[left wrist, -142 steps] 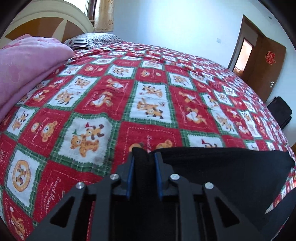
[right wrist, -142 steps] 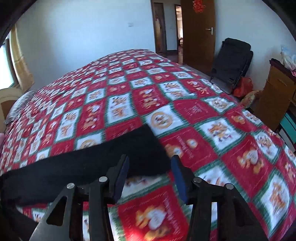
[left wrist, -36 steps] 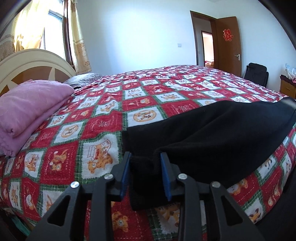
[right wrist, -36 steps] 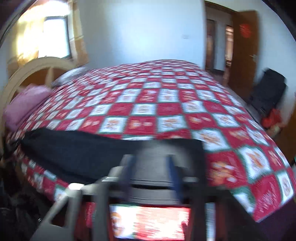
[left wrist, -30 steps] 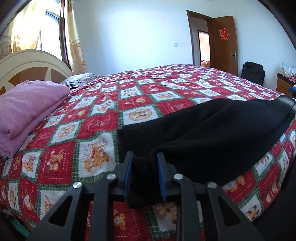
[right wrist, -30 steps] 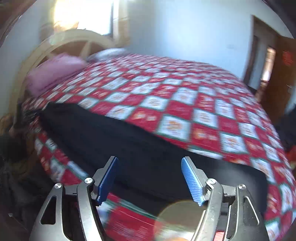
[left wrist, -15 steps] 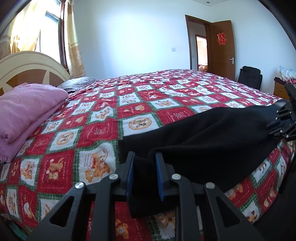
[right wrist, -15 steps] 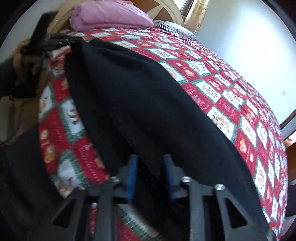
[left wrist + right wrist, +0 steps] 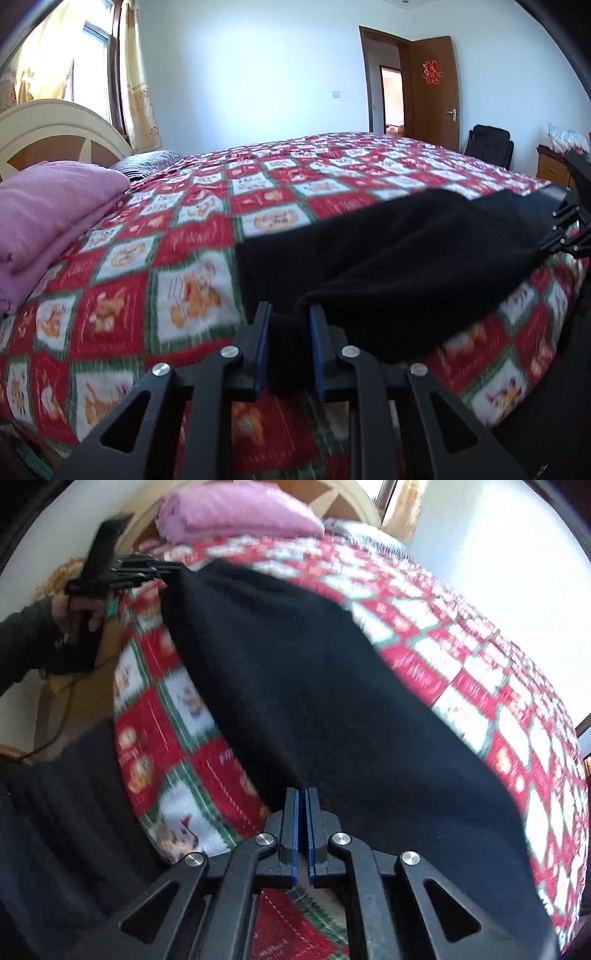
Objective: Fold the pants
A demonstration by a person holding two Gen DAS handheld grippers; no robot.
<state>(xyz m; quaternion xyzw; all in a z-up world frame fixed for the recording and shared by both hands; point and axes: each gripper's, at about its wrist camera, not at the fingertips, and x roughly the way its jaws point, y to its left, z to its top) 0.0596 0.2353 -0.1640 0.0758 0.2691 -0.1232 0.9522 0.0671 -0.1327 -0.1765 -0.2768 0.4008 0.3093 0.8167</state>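
The black pants (image 9: 406, 251) lie stretched along the near edge of the red patchwork bedspread (image 9: 184, 240). My left gripper (image 9: 290, 317) is shut on a thick fold at the pants' left end. In the right wrist view the same pants (image 9: 314, 683) run away from me to the left gripper (image 9: 173, 566), held by a person's hand (image 9: 81, 609). My right gripper (image 9: 303, 792) is shut, its blue pads pinching the near hem of the pants at the bed's edge. From the left wrist view, the right gripper (image 9: 543, 245) is at the pants' far end.
A folded pink blanket (image 9: 48, 206) lies by the cream headboard (image 9: 55, 122). A brown door (image 9: 436, 92) and a black bag (image 9: 487, 144) stand past the bed. The person's dark clothing (image 9: 55, 812) fills the space beside the bed's edge (image 9: 147, 738).
The right gripper swung down from open above the bed to the pants' hem and closed there. The left gripper kept its hold and hardly moved.
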